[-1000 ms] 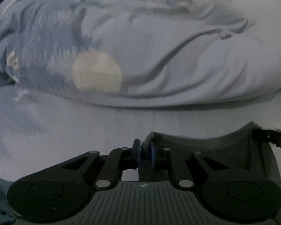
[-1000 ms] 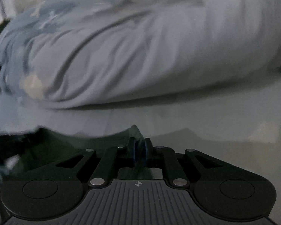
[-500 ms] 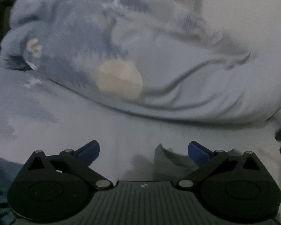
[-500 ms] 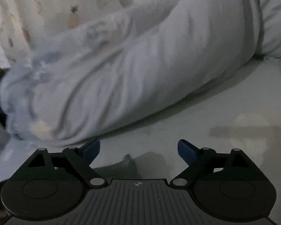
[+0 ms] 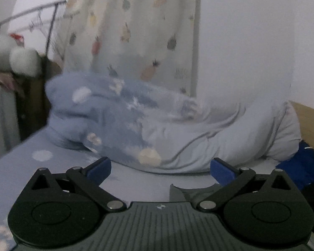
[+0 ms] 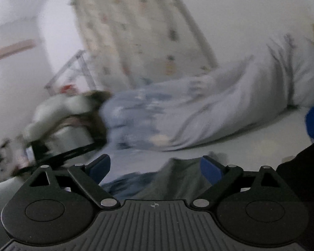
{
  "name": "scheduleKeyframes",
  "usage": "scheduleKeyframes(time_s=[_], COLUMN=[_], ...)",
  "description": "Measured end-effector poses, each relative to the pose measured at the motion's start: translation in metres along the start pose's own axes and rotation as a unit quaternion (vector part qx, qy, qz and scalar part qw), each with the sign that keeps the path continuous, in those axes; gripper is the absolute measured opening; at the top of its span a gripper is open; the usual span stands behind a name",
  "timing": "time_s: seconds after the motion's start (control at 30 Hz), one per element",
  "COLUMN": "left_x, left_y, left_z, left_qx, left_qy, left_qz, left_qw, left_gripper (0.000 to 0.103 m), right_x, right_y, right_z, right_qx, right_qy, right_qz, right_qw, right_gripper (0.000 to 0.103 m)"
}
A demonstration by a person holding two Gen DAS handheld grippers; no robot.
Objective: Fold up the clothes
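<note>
L gripper: jaws wide, blue pads well apart, nothing btwn them. A grey garment lies on the bed just below and near the R pad, not pinched. R gripper: jaws wide too, having just been opening; the same grey cloth sits under and btwn the pads, pads not pressing it. Far side of bed: bunched pale-blue duvet w/ spots, running L to R. Behind it a pineapple-print curtain and white wall. A blue fabric lies at far R of the bed. R view is blurred.
</note>
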State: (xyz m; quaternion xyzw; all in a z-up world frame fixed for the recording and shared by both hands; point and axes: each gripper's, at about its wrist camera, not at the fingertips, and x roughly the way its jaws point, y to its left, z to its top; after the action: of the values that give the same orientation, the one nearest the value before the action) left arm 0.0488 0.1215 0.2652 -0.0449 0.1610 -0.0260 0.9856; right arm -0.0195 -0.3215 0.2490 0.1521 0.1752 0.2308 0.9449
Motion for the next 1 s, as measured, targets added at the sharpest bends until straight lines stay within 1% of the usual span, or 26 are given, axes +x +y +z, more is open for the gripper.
scheduleKeyframes(time_s=[0.03, 0.1, 0.2, 0.27, 0.37, 0.47, 0.53, 0.57, 0.6, 0.63, 0.73, 0.8, 0.9, 0.93, 1.0], left_x=[-0.023, -0.061, -0.119, -0.145, -0.183, -0.214, -0.236, -0.243, -0.252, -0.260, -0.281, -0.286, -0.288, -0.284, -0.267], left_y=[-0.003, -0.008, -0.015, -0.018, -0.019, -0.020, -0.023, -0.023, -0.023, -0.024, -0.031, -0.039, -0.053, -0.058, -0.070], left_z=[0.004, 0.010, 0.018, 0.018, 0.020, 0.027, 0.033, 0.036, 0.039, 0.043, 0.056, 0.060, 0.058, 0.053, 0.030], left_qx=[0.004, 0.010, 0.019, 0.022, 0.002, -0.008, -0.006, -0.008, -0.011, -0.010, -0.004, 0.002, 0.023, 0.034, 0.057], left_qy=[-0.006, -0.012, -0.017, -0.020, -0.026, -0.031, -0.040, -0.044, -0.052, -0.061, -0.088, -0.085, -0.074, -0.068, -0.045], left_qz=[0.003, 0.005, -0.004, -0.010, -0.023, -0.027, -0.025, -0.026, -0.026, -0.023, -0.013, -0.021, -0.039, -0.044, -0.054], left_qw=[1.0000, 0.9999, 0.9997, 0.9995, 0.9994, 0.9991, 0.9989, 0.9987, 0.9983, 0.9978, 0.9961, 0.9961, 0.9963, 0.9962, 0.9960], left_gripper=[0.103, 0.103, 0.103, 0.103, 0.103, 0.103, 0.103, 0.103, 0.103, 0.103, 0.103, 0.103, 0.103, 0.103, 0.103], right_x=[-0.022, -0.055, -0.080, -0.079, -0.065, -0.051, -0.047, -0.046, -0.044, -0.043, -0.033, -0.019, -0.003, 0.001, 0.006], right_y=[0.012, 0.029, 0.045, 0.050, 0.055, 0.061, 0.062, 0.063, 0.065, 0.068, 0.074, 0.072, 0.070, 0.068, 0.064], right_z=[-0.002, -0.008, -0.029, -0.050, -0.091, -0.125, -0.144, -0.155, -0.166, -0.178, -0.213, -0.235, -0.260, -0.266, -0.273], right_qx=[-0.007, -0.011, -0.012, -0.020, -0.027, -0.043, -0.037, -0.031, -0.028, -0.030, -0.050, -0.048, -0.037, -0.031, -0.032], right_qy=[-0.001, -0.005, 0.019, 0.040, 0.088, 0.134, 0.158, 0.172, 0.186, 0.202, 0.244, 0.272, 0.303, 0.310, 0.318], right_qz=[0.010, 0.017, 0.023, 0.023, 0.005, -0.006, 0.000, 0.001, 0.003, 0.005, -0.001, -0.006, -0.019, -0.021, -0.022], right_qw=[1.000, 1.000, 0.999, 0.999, 0.996, 0.990, 0.987, 0.985, 0.982, 0.979, 0.969, 0.961, 0.952, 0.950, 0.947], right_gripper=[0.095, 0.100, 0.100, 0.100, 0.100, 0.097, 0.093, 0.085, 0.082, 0.082, 0.076, 0.067, 0.061, 0.061, 0.059])
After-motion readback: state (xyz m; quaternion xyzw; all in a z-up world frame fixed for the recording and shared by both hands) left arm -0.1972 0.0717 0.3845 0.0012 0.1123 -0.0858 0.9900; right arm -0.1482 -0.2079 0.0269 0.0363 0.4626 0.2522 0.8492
